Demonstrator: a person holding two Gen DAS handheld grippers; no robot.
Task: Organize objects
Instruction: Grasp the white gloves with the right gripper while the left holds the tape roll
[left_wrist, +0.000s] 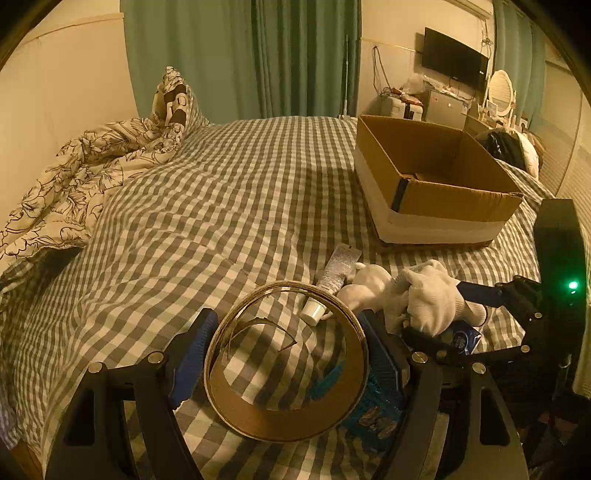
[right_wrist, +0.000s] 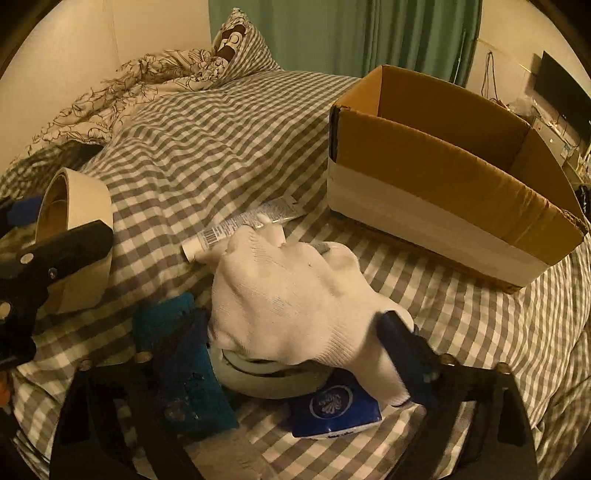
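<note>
Two hand-held grippers worked over the checked bed (left_wrist: 221, 177). The left hand-held gripper (left_wrist: 284, 354) was clamped on a tape roll (left_wrist: 288, 417), lifted at the near side. The right hand-held gripper (right_wrist: 299, 354) stood partly open around a white glove (right_wrist: 288, 295) lying over a second roll (right_wrist: 273, 380), its pads not clearly pressing. A tube (right_wrist: 240, 225) lay just beyond; the box (right_wrist: 443, 184) sat far right.

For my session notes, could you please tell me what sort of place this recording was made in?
Most likely a bedroom at home: the work surface is a bed with a checked sheet, a floral duvet is bunched by the wall, and a wall-mounted television hangs past green curtains.
</note>
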